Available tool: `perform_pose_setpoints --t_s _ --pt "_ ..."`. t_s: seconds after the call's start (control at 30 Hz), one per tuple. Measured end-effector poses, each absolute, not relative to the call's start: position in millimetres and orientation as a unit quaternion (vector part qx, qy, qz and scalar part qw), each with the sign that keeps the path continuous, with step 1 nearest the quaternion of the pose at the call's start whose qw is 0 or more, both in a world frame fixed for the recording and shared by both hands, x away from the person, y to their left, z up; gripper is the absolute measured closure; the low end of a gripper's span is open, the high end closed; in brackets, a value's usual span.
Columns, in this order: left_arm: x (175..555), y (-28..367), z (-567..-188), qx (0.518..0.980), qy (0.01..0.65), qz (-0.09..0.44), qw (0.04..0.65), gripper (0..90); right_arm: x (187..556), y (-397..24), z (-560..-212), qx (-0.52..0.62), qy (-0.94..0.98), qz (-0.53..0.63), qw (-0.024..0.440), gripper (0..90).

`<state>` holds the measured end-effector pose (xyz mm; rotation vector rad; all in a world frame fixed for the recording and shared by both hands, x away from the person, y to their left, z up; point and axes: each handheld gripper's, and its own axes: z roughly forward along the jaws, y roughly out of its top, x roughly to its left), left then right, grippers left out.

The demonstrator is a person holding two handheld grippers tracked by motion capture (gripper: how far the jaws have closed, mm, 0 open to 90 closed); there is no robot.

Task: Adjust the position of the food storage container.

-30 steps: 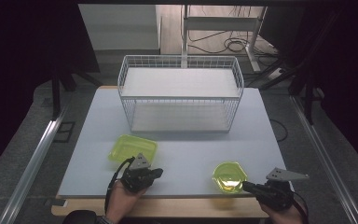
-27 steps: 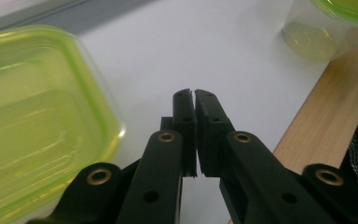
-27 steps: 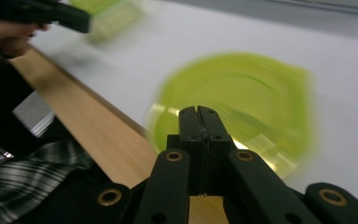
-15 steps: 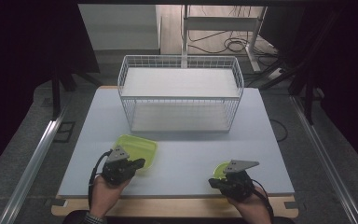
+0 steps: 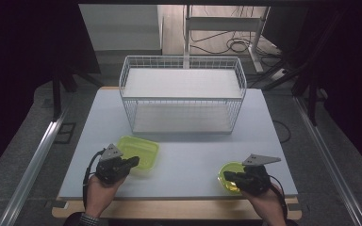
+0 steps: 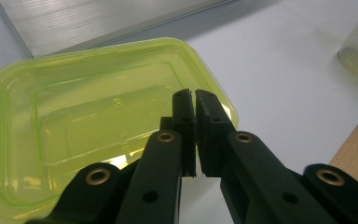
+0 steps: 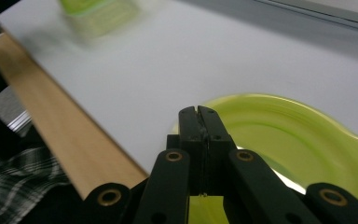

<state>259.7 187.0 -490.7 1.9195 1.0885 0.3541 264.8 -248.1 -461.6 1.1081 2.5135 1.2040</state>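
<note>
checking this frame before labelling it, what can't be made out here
- Left gripper: in its own view the jaws cover the near rim of the rectangular lid, so a pinch on it can't be confirmed.
- Right gripper: its jaws hide the round lid edge.
- Far container: motion-blurred, top edge crops it.
- Wire basket: contents too small, high view.

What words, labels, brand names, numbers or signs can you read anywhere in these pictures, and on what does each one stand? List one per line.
None can be read.
Rectangular green lid: small raised marks near its middle, too small to read.
Round green lid: blurred, no text to make out.
Wire basket, table, left tool, right tool: no lettering visible.
</note>
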Motion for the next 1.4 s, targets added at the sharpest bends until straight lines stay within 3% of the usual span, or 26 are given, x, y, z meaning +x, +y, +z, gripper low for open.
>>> perform_pose_setpoints --t_s 0.23,0.7,0.9,1.03,1.4 --pt "259.4 198.2 -489.1 0.767 0.447 0.153 0.435 87.1 258.6 -220.6 -478.5 0.335 0.867 0.366 0.05 88.7" --pt "289.4 255.3 -488.8 0.742 0.508 0.209 0.384 87.2 290.7 -286.0 -475.4 0.426 0.823 0.36 0.105 88.7" --pt "322.7 278.0 -507.6 0.734 0.544 0.208 0.349 88.2 287.2 -286.0 -470.7 0.425 0.818 0.37 0.111 88.5" --pt "335.5 267.4 -521.3 0.748 0.534 0.163 0.358 88.6 284.2 -275.4 -468.6 0.412 0.823 0.375 0.11 88.3" --pt "314.2 225.0 -521.2 0.777 0.501 0.127 0.36 89.5 288.5 -242.5 -471.6 0.376 0.842 0.375 0.094 87.7"
